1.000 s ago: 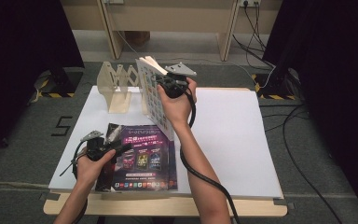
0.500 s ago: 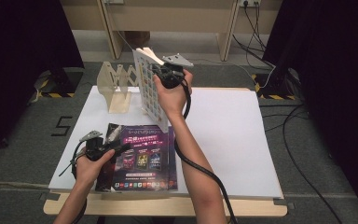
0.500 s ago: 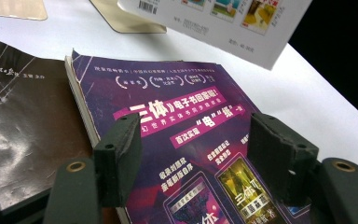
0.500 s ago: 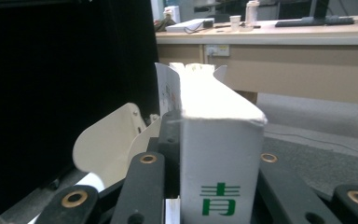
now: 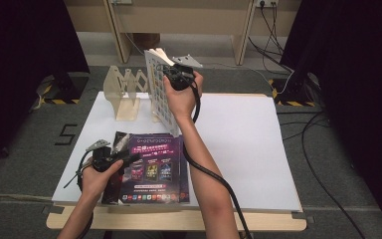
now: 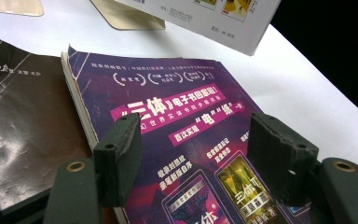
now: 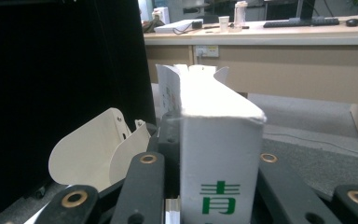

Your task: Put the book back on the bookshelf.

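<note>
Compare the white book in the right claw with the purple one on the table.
The white book is held upright off the table by the right claw; the purple book lies flat on the table. The white cover shows a grid of small pictures; the purple one is dark with pink banners. Both are paperbacks.

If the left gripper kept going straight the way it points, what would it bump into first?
Most likely the purple book. The left gripper has its open jaws slanting down over the cover, so it would probably meet that cover first. How much gap is left is hard to judge.
</note>
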